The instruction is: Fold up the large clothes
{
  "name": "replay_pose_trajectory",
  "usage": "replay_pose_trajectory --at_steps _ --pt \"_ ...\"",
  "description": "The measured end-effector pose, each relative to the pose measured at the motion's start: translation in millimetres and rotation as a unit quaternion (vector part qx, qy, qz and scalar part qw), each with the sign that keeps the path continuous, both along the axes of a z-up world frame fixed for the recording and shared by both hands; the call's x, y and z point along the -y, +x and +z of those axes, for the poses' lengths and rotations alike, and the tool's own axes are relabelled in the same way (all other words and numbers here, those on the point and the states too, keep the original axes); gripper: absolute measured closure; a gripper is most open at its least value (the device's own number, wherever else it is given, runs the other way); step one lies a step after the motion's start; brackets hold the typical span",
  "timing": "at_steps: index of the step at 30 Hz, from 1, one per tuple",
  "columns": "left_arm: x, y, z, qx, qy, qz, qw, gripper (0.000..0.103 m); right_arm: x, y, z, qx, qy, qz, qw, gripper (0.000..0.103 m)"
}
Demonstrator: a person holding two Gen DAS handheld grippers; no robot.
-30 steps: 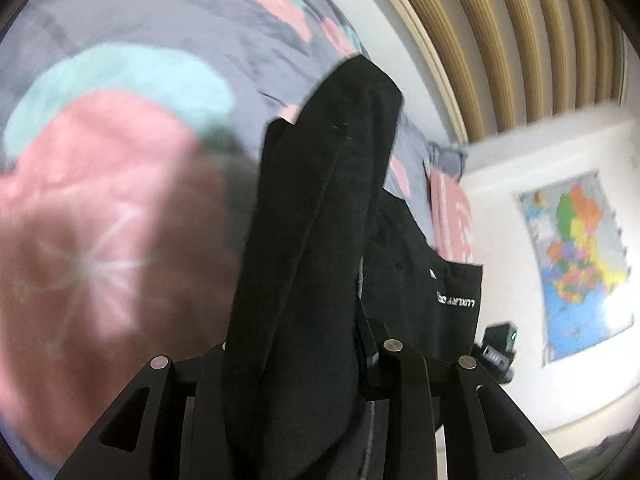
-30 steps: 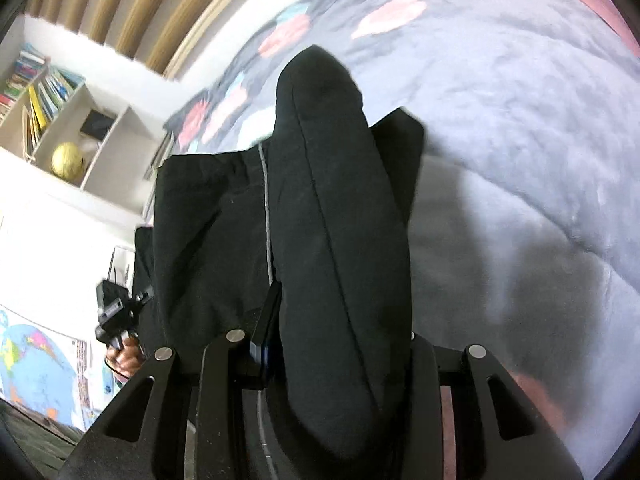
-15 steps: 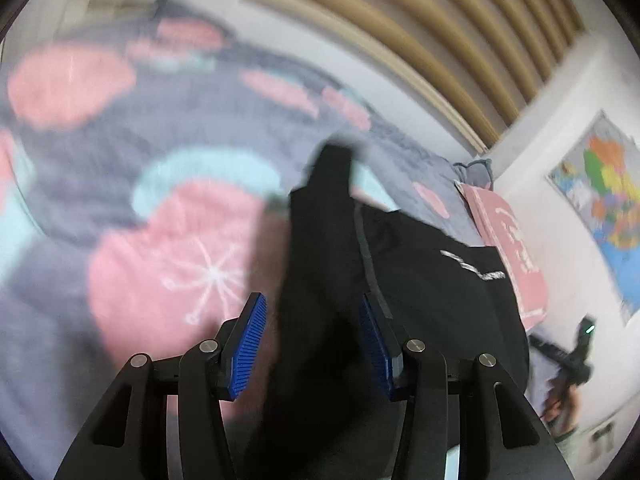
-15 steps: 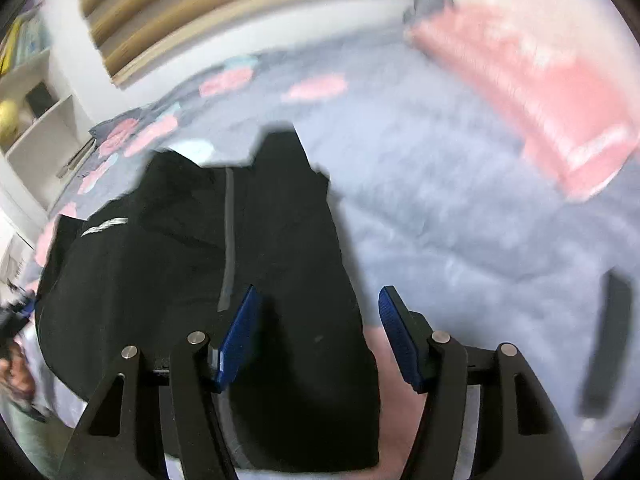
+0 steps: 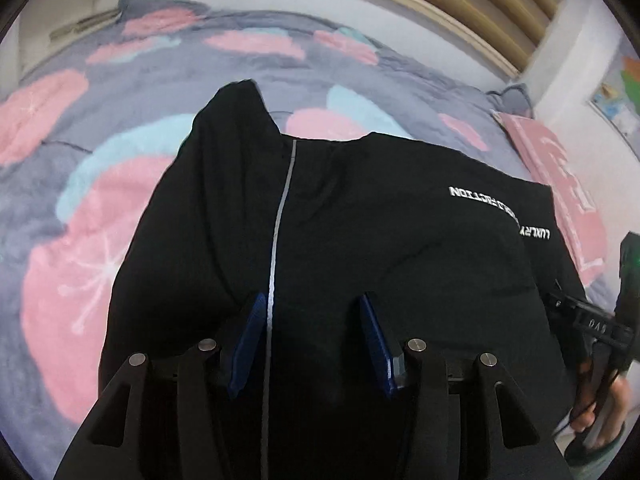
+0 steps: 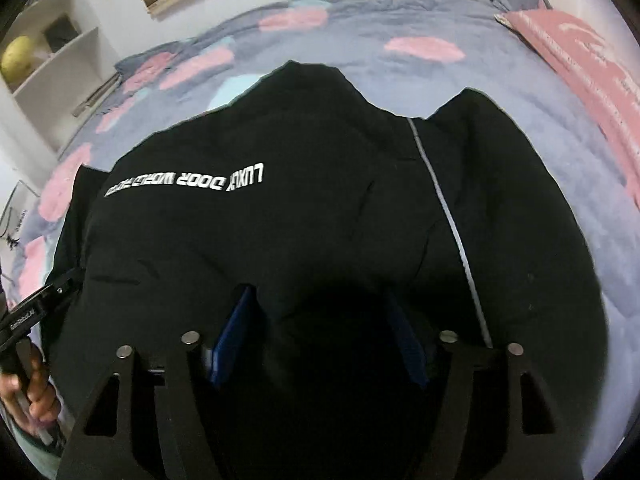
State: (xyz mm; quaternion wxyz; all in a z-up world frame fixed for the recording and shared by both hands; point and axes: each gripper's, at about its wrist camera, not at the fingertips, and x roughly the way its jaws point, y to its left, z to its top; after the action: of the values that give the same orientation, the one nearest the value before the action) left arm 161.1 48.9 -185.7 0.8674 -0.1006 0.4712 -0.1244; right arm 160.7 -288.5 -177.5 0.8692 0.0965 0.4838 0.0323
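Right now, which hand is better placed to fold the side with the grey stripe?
Probably the left: its tool sits open beside the grey stripe on the black garment.

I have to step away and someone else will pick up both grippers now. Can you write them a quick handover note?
Left hand-held gripper: open, jaws have just been opening, nothing pinched, above the black garment.
Right hand-held gripper: open, also just opened, fabric below it but not clamped.
Garment lies on the flowered quilt, partly folded, white lettering facing up.
Done: the held fabric has been let go.
Left: probably further folds and smoothing.
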Motion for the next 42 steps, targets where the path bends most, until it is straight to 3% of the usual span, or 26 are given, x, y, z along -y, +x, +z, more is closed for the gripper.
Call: replay_pose_trajectory --at_steps 3,6,9,12,17,19,26,29,33,36,42 --pt "-6 3 7 -0.003 -0.009 0.007 0.9999 0.052 9 -9 7 0.010 0.011 0.003 1.000 0.033" --pt "-6 -16 24 0.026 0.004 -0.007 0.9996 0.052 22 -42 27 0.039 -0.004 -0.007 0.999 0.034" --pt "-7 -46 42 0.052 -0.006 -0.022 0.9984 0.052 34 -81 41 0.064 -0.018 -0.018 0.998 0.033" --pt "-5 -75 52 0.072 -0.019 -0.031 0.9967 0.050 35 -97 34 0.047 -0.048 -0.035 0.997 0.033" --pt "14 -63 11 0.009 0.022 -0.015 0.9996 0.051 28 -89 3 0.011 -0.079 -0.049 0.996 0.033" --pt "18 -63 14 0.016 0.037 -0.012 0.9991 0.051 25 -93 8 0.012 -0.092 -0.052 0.994 0.033" --pt "28 -91 67 0.079 0.074 -0.014 0.9940 0.050 19 -119 60 0.073 -0.044 -0.056 0.995 0.030" --pt "29 -110 99 0.115 0.084 -0.007 0.9898 0.034 7 -133 92 0.106 -0.055 -0.056 0.991 0.026" --pt "36 -139 145 0.173 0.101 -0.010 0.9796 0.033 -12 -155 133 0.152 -0.065 -0.055 0.985 0.014" --pt "44 -162 174 0.205 0.114 -0.007 0.9720 0.023 -25 -171 154 0.182 -0.067 -0.050 0.980 0.014" --pt "59 -188 213 0.238 0.117 0.033 0.9637 0.023 -35 -192 185 0.206 -0.073 -0.060 0.974 0.013"
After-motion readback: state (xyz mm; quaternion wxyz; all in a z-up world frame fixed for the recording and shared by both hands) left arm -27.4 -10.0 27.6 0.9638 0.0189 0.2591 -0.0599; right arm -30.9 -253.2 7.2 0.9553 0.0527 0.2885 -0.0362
